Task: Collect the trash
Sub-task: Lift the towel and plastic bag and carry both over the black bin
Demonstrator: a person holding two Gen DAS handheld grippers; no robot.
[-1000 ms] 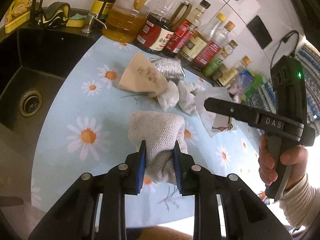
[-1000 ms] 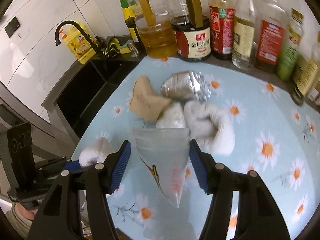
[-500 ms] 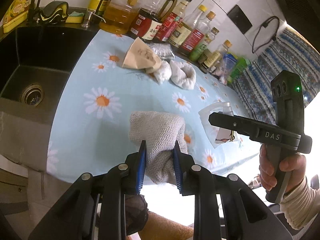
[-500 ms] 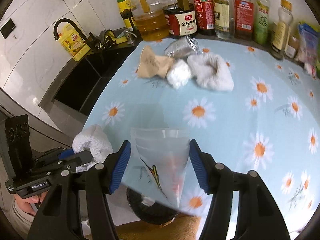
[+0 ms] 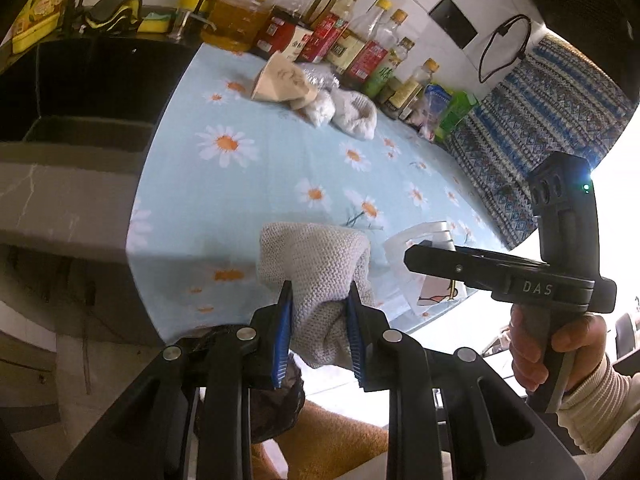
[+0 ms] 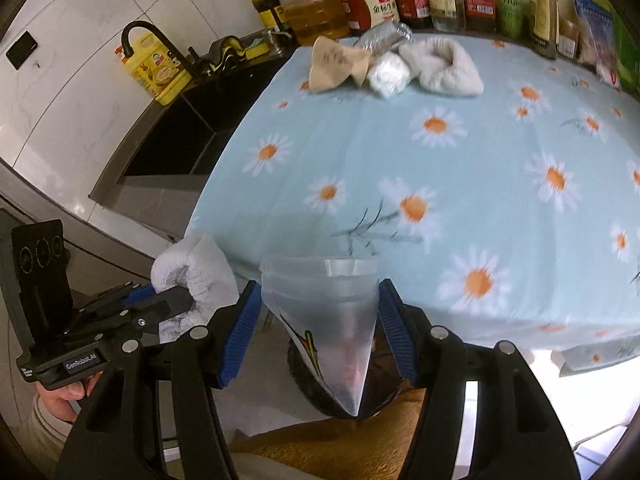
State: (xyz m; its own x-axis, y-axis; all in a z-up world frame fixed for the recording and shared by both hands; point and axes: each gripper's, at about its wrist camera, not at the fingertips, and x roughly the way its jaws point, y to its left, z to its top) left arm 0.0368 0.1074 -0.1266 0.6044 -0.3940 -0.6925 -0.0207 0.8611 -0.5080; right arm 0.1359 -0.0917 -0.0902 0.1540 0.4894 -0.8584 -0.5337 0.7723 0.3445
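The left hand-held gripper (image 5: 319,320) is clamped on a knitted grey cloth wad (image 5: 316,276) at the worktop (image 6: 460,152) edge. The right hand-held gripper (image 6: 320,328) pinches a flattened clear plastic cup (image 6: 324,312) above a dark bin (image 6: 384,396); more trash (image 6: 384,68) lies at 12 o'clock.

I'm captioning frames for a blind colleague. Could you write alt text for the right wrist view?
The right gripper clamps a clear plastic cone bag past the edge of a daisy-print tablecloth, above a dark bin. At left, the left gripper holds a white cloth.
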